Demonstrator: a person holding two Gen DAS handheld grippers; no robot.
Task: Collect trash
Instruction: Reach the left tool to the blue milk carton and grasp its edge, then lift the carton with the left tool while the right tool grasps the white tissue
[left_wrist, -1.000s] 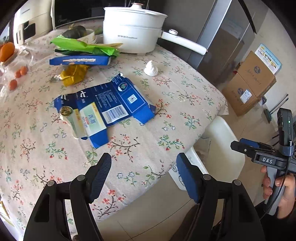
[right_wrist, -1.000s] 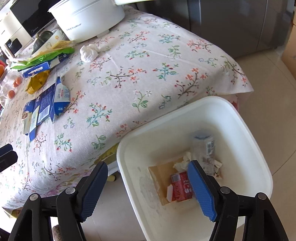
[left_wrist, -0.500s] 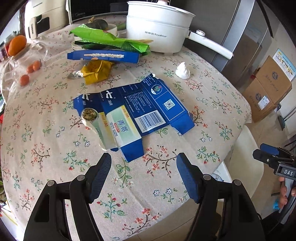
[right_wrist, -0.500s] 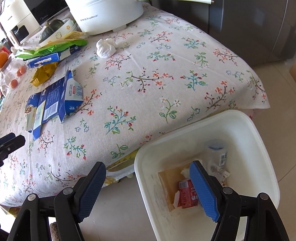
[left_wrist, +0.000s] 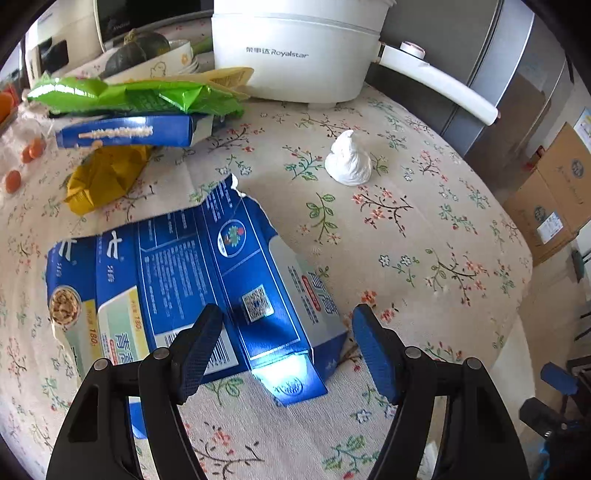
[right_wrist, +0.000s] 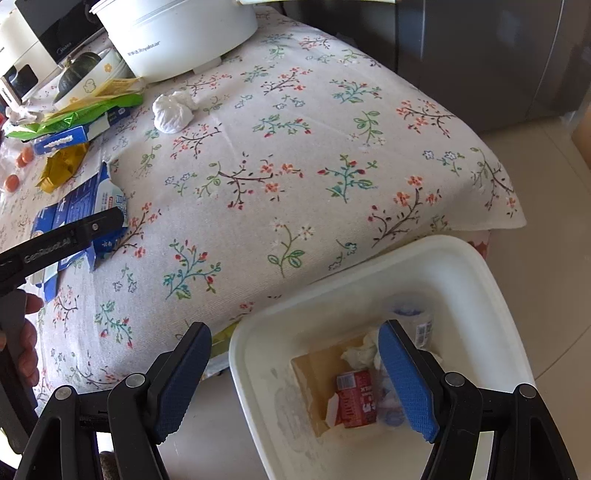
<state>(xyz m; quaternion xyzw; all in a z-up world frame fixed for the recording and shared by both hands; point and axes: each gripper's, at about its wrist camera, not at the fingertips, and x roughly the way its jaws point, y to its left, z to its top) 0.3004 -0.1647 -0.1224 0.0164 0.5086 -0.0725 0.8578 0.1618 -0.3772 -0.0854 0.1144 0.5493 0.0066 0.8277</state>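
A flattened blue carton (left_wrist: 192, 280) lies on the flowered tablecloth (left_wrist: 406, 258). Its raised right end sits between the fingers of my left gripper (left_wrist: 288, 317), which is open just above it; the pads do not press on it. A white tissue wad (left_wrist: 349, 160) lies farther back. My right gripper (right_wrist: 293, 332) hangs open and holds nothing, over the near rim of the white bin (right_wrist: 369, 280) beside the table. In the bin lie a red milk carton (right_wrist: 356, 398), tissue and a plastic cup. In the right wrist view one of the left gripper's fingers (right_wrist: 92, 227) crosses the blue carton (right_wrist: 85, 199).
At the back stand a white electric pot (left_wrist: 295, 48), a green wrapper (left_wrist: 140, 98), a blue box (left_wrist: 125, 133), a yellow wrapper (left_wrist: 107, 177) and a bowl with a dark squash (left_wrist: 136, 51). Cardboard boxes (left_wrist: 554, 192) stand on the floor at the right. A hand (right_wrist: 26, 332) holds the left gripper.
My left gripper has swung from the table's edge forward and down over the blue carton, still open. The right gripper has shifted slightly over the bin, still open.
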